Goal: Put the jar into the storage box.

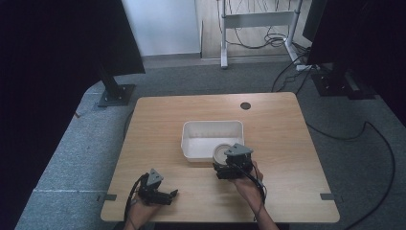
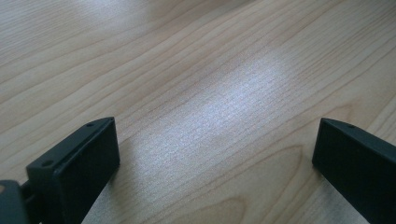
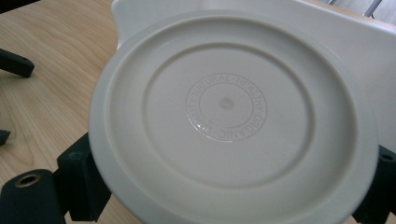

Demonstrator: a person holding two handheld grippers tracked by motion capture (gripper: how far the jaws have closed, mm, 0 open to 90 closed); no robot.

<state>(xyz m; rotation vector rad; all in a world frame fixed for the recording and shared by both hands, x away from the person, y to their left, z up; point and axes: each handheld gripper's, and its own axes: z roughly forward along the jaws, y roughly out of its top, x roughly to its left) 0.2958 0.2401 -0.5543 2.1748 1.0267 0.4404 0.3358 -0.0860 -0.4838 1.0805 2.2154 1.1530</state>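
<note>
A round cream plate (image 3: 229, 107) with an embossed ring of letters on its underside is held on edge between the jaws of my right gripper (image 3: 229, 186), which is shut on it. In the high view the plate (image 1: 220, 152) hangs over the front right corner of a white rectangular bin (image 1: 213, 124), with the right gripper (image 1: 225, 164) just in front of the bin. The bin's wall (image 3: 355, 42) rises behind the plate. My left gripper (image 1: 171, 194) lies low near the table's front edge. It is open, with bare wood between its jaws (image 2: 215, 154).
The wooden table (image 1: 287, 143) has a dark cable hole (image 1: 245, 106) at the back. Black monitor stands (image 1: 115, 91) and cables (image 1: 373, 134) sit on the grey floor around it. A white desk frame (image 1: 256, 21) stands beyond.
</note>
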